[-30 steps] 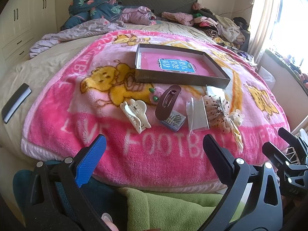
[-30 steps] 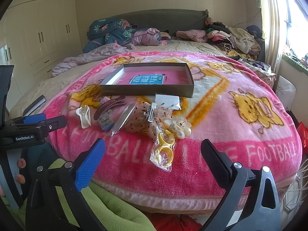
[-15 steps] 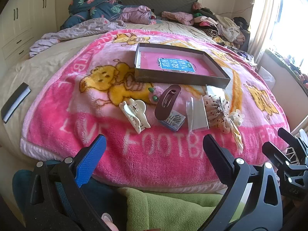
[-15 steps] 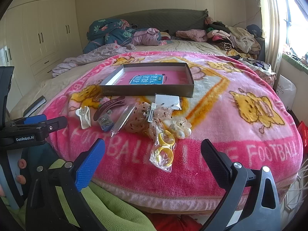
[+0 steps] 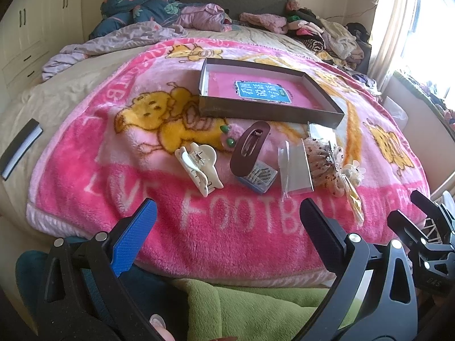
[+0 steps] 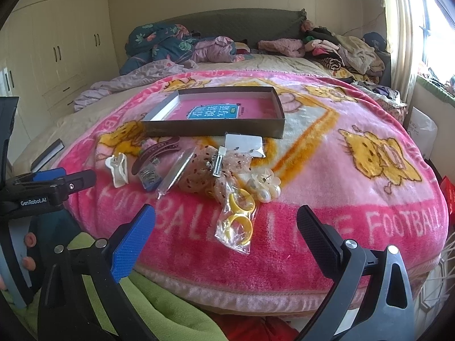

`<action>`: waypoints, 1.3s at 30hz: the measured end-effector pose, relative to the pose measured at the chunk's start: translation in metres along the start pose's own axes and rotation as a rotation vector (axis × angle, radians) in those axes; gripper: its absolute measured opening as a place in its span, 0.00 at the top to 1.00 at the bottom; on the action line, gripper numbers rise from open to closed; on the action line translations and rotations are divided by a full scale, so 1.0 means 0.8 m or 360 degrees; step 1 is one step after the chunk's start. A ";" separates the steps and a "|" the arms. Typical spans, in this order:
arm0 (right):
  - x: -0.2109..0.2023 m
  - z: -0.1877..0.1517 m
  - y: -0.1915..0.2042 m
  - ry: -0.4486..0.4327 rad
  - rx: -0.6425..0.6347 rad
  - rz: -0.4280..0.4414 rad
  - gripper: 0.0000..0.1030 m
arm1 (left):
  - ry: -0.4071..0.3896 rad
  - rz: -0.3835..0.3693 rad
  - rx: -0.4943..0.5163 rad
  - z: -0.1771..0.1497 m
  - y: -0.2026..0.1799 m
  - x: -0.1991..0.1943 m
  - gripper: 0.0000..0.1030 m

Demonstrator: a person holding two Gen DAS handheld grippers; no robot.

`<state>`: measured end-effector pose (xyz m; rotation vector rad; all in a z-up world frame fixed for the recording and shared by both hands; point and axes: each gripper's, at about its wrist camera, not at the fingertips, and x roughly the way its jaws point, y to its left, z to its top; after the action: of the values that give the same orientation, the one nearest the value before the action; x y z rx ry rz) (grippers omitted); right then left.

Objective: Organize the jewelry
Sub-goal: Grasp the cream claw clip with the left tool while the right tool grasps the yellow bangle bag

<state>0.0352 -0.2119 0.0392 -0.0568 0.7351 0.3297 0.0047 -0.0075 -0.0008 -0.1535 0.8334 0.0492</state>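
Note:
A brown shallow box with a pink floor lies on the pink blanket. In front of it lie a cream claw clip, a brown oval clip, a blue pin box, a clear packet, a dotted lace bow, pearl flower pieces and a bag of yellow rings. My left gripper is open and empty near the bed's front edge. My right gripper is open and empty, just short of the yellow rings.
The pink cartoon blanket covers the bed. Piled clothes and bedding lie at the headboard. A black-and-white strip lies at the left edge. Green cloth sits below the grippers. A window is on the right.

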 end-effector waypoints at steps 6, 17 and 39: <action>0.016 -0.003 -0.005 0.0041 -0.0015 -0.0011 0.06 | 0.0037 -0.0020 -0.0028 0.002 0.008 0.013 0.11; 0.053 -0.011 -0.005 0.0130 -0.0077 0.0003 0.07 | 0.0137 -0.0004 -0.0149 0.006 0.041 0.052 0.11; 0.127 -0.019 -0.022 0.0282 -0.0098 0.0032 0.60 | 0.0194 -0.0001 -0.0300 0.028 0.070 0.124 0.22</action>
<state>0.1015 -0.2034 -0.0409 -0.1385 0.9014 0.3700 0.0821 0.0497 -0.0658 -0.3372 0.9502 0.1188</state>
